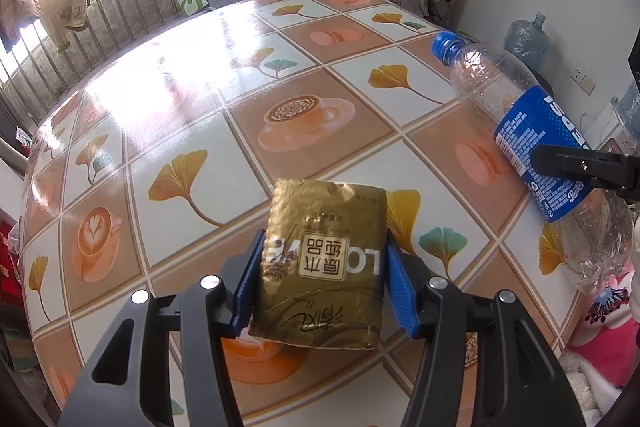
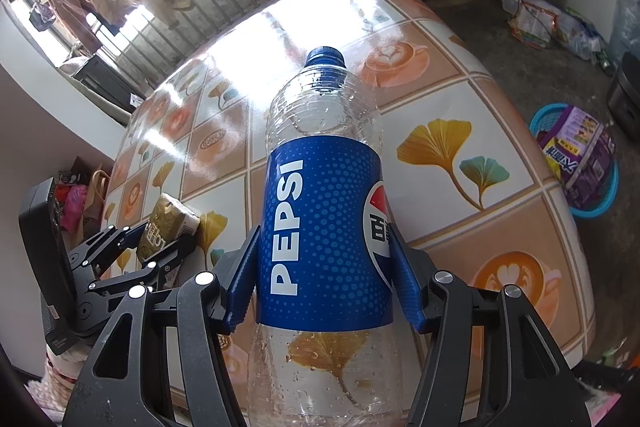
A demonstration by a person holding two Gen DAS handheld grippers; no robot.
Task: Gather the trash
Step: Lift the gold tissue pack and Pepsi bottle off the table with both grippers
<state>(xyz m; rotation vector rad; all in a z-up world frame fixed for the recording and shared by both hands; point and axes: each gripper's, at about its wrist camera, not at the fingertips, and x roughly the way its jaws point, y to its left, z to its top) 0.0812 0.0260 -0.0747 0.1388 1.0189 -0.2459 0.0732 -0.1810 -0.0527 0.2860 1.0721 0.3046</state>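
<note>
Left wrist view: your left gripper [image 1: 320, 279] has its jaws partly closed, blue pads [image 1: 402, 291] pressed on both sides of a crumpled gold packet [image 1: 324, 267], held clear above the tiled-pattern desk [image 1: 200, 131]. Right wrist view: your right gripper [image 2: 324, 267] has its jaws about as far apart, clamped on the blue label of an empty plastic Pepsi bottle [image 2: 320, 211], blue cap [image 2: 325, 57] pointing away from you, over the same desk. A blue basket [image 2: 576, 163] holding packaging sits on the floor beyond the desk's right edge.
</note>
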